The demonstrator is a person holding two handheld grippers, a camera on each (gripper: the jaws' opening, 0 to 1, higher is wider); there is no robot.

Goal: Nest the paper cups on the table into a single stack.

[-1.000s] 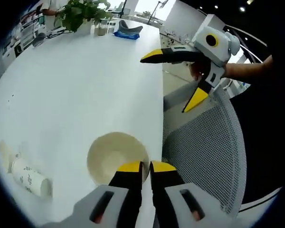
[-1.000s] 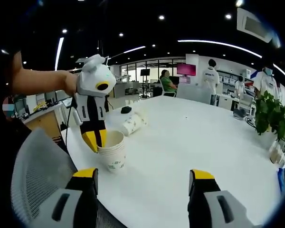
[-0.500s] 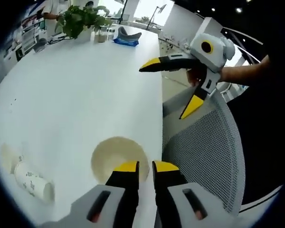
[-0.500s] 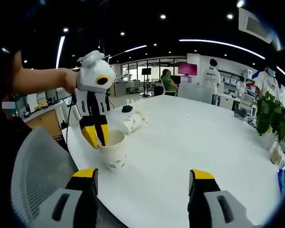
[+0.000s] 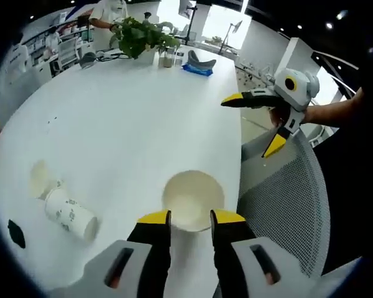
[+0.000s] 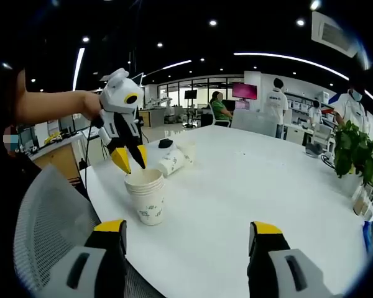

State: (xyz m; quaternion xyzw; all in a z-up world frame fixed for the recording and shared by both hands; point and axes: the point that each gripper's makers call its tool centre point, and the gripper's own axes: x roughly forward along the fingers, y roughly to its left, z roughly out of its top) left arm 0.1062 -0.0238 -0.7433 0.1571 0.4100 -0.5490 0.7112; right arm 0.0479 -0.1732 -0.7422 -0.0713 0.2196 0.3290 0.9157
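Note:
A stack of nested paper cups (image 5: 193, 195) stands upright near the white table's (image 5: 124, 112) edge; its side shows a green print (image 6: 147, 197). My left gripper (image 5: 191, 217) hovers just above the stack's rim, open, holding nothing; from the right gripper view the left gripper (image 6: 130, 159) hangs over the stack. A single printed cup (image 5: 71, 214) lies on its side to the left, also seen as the lying cup (image 6: 173, 161). A second pale cup (image 5: 40, 179) lies behind it. My right gripper (image 6: 188, 228) is wide open and empty, held off the table's edge (image 5: 248, 124).
A grey mesh chair (image 5: 286, 211) stands beside the table's edge. A small black object (image 5: 15, 233) lies near the loose cups. A potted plant (image 5: 140, 37) and a blue item (image 5: 196, 68) sit at the far end. People (image 6: 277, 102) stand in the background.
My left gripper let go of the stack's rim, opened and rose above it. The right gripper stayed open in place.

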